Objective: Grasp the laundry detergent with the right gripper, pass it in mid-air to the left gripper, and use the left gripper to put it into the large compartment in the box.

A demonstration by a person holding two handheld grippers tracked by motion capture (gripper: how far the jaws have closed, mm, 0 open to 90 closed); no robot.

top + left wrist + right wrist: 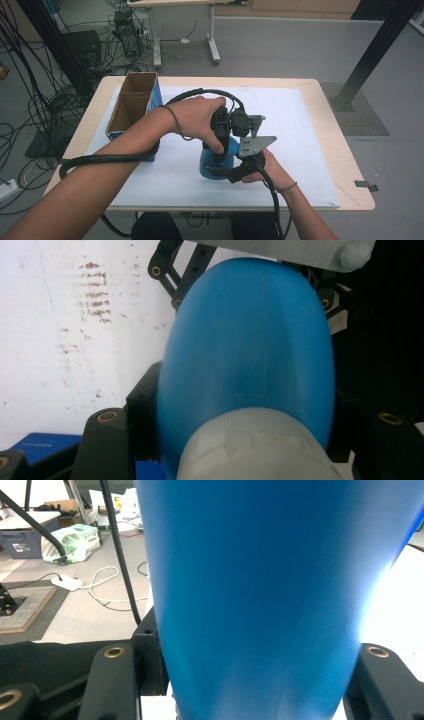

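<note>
The left gripper [220, 150] comes down from above with its 2 black jaws closed around the top of the blue bottle [216, 162]; its own view looks down the rounded blue shoulder to a pale ribbed cap [250, 450] wedged between the jaws. The right gripper [239, 172] clamps the same bottle low on its body from the side, jaws set against both flanks of the blue wall in its view. The bottle stands upright on the white mat [300, 130], near the front middle of the table [345, 165]. Judging by this double hold, the work looks to be unscrewing or tightening the cap: the grip on both ends is made, the cap sits on the neck, and the turning seems left to do. Well apart at the back left, an open cardboard box [132, 102] with blue sides shows nothing inside it.
</note>
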